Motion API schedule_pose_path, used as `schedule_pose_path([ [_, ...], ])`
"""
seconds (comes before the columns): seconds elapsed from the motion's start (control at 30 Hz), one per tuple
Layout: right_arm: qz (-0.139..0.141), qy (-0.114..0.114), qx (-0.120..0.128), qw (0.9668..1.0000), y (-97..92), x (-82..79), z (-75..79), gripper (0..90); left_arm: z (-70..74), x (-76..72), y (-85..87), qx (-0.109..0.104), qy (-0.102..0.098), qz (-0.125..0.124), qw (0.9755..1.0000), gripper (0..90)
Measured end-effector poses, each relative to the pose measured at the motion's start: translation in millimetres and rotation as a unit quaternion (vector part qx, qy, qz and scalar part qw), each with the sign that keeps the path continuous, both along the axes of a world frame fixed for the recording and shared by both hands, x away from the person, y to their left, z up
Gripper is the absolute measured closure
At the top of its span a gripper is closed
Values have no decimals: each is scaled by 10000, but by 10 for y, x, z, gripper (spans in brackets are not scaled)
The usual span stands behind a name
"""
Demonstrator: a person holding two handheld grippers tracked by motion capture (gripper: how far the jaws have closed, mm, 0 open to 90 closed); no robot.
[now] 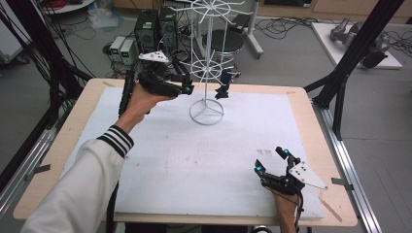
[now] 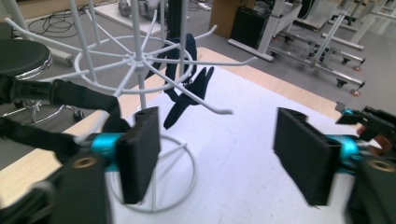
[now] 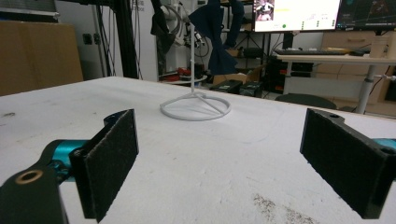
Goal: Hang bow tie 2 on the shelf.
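1. Fingers: left gripper (image 1: 186, 83) is open with nothing between the pads (image 2: 138, 158). Right gripper (image 1: 272, 160) is open too and empty, with pads (image 3: 108, 161) wide apart just above the mat.
2. Table (image 1: 58, 145): wood top. The white mat (image 1: 194, 160) covers most of it.
3. Rack (image 1: 207, 63): white wire stand, upright, ring base at 12 o'clock on the mat. It has two tiers of radial hooks.
4. Bow tie (image 1: 223, 86): dark blue, hanging on a lower-tier hook on the 3 o'clock side of the pole. In the left gripper view it hangs at (image 2: 187, 95), long axis near vertical with a slight tilt.
5. Key relation: the bow tie lies at 3 o'clock from the left gripper in the high view, with the pole between them. In the left gripper view it sits at 12 o'clock, beyond the pads and clear of both. The left hand is much nearer; the right is parked at 5 o'clock on the mat, well apart from the rack.
6. Judgement: the bow tie looks hung and released. A clean retreat means backing straight out, since the hook tip (image 2: 229, 111) lies between the pads.
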State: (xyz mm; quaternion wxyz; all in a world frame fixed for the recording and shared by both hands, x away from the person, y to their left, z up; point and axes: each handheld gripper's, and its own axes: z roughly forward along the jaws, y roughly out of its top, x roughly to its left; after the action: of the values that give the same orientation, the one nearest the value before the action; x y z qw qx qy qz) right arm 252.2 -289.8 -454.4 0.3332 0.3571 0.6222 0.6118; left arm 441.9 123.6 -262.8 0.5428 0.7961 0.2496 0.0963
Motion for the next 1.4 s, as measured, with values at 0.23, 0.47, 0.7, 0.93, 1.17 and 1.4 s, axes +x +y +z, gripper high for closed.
schedule_pose_path([
  [0.23,-43,-1,-11,10000,6,-6,-1,107,-24,-329,356,-227,-514,-65,9984,162],
  [0.47,-58,-6,-48,10000,11,-4,0,107,-229,-645,835,-196,-908,172,9955,162],
  [0.7,-60,15,-51,10000,17,-7,1,107,-667,-1039,1230,-288,-1283,455,9903,156],
  [0.93,-65,20,-54,10000,17,-7,2,107,-1090,-1358,1511,-560,-1283,861,9864,154],
  [1.17,-90,-9,-76,9999,23,-10,1,107,-1444,-1585,1612,-763,-1502,1220,9781,153],
  [1.4,-110,-17,-99,9999,24,-9,2,107,-1718,-1667,1697,-963,-1626,1573,9693,153],
])
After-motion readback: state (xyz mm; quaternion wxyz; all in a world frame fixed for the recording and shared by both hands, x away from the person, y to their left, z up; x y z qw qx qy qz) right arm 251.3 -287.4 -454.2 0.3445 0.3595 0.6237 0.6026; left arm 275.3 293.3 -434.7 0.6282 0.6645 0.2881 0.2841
